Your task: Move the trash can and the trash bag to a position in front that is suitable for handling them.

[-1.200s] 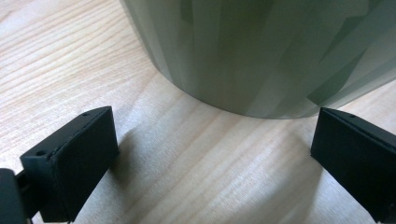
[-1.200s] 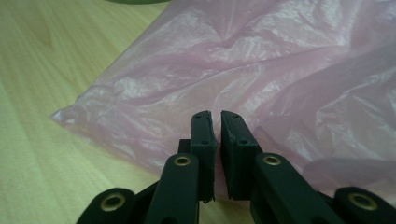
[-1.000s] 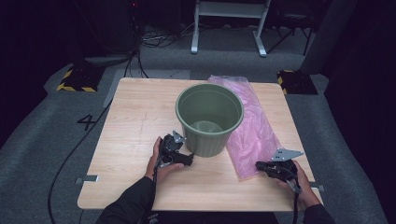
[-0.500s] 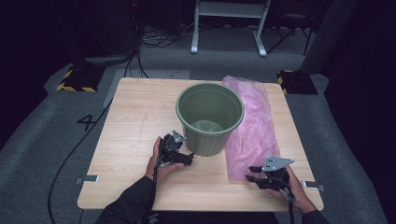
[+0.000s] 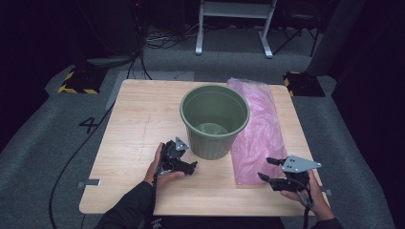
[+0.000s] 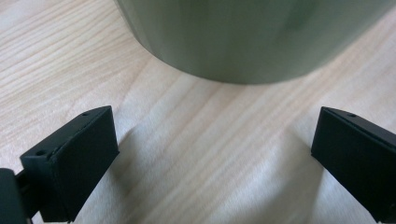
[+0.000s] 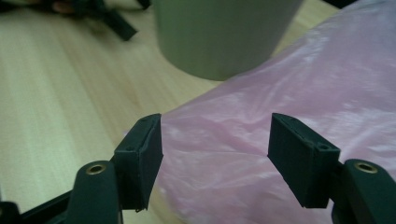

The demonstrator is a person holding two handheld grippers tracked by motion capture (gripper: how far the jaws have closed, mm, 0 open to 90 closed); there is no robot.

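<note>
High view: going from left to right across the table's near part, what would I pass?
Left gripper → green bucket → pink plastic bag → right gripper, jaws open above the bag's near end.

The worktop [image 5: 143, 119] is lit from overhead, its surroundings dark (nearly black); both gripper views blur up close.

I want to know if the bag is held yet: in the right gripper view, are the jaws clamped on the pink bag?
No, the right gripper stands open above the pink bag, both pads clear of it.
</note>
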